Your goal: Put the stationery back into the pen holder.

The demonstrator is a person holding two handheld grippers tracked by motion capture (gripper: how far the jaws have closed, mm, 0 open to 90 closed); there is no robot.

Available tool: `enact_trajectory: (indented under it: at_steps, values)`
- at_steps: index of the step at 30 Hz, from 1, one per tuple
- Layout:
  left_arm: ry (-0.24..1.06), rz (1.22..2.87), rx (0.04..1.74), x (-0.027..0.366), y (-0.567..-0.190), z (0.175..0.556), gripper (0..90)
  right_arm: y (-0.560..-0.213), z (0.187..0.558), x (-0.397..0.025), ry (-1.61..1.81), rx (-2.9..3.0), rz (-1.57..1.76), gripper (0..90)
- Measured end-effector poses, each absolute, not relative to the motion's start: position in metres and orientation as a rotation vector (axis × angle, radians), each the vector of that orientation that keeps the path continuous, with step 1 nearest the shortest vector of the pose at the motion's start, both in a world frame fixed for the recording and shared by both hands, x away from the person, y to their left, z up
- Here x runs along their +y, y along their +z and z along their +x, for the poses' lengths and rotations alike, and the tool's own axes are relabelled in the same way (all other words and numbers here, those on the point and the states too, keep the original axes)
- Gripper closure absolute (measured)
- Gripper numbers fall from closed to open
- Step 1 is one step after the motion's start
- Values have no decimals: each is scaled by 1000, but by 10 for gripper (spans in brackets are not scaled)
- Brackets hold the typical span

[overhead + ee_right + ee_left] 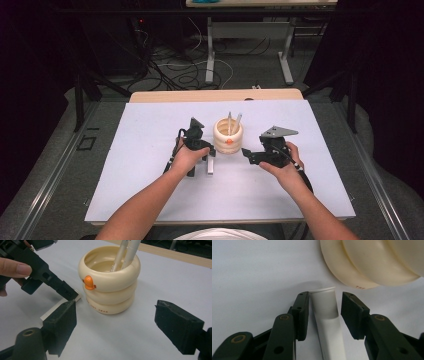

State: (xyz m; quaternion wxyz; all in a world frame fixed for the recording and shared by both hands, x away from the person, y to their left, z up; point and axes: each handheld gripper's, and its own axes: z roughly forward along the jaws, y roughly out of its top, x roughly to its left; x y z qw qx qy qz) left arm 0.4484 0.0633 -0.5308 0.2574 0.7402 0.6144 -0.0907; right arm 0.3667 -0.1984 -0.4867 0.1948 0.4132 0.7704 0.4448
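A cream ringed pen holder (228, 136) with an orange duck beak (89, 282) stands mid-table, and two white pens (127, 252) lean inside it. Another white pen (325, 315) lies flat on the mat just left of the holder. My left gripper (325, 300) is open and straddles that pen's end: the left jaw is against it, the right jaw a gap away. In the high view the left gripper (209, 151) points down at the lying pen (210, 166). My right gripper (117, 322) is wide open, facing the holder from its right side (246, 154), holding nothing.
A pale mat (150, 150) covers the table, with open room left and right of the hands. The wooden table edge (215, 95) runs along the back. Beyond it are table legs and cables on the floor (190, 70).
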Motion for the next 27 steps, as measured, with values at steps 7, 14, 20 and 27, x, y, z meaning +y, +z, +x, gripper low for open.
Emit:
enact_trajectory:
  at_steps: [7, 14, 20, 27]
  values:
    - [-275, 1999, 1699, 62, -534, 449, 601, -487, 366, -198, 1237, 2170, 1171, 174]
    - [-308, 1978, 1739, 61, -533, 447, 623, -488, 367, -197, 1238, 2171, 1154, 174]
    - [-312, 1972, 1750, 61, -534, 446, 637, -490, 367, -198, 1235, 2171, 1157, 174]
    - [-326, 1939, 1770, 64, -535, 445, 646, -490, 367, -197, 1239, 2173, 1156, 174]
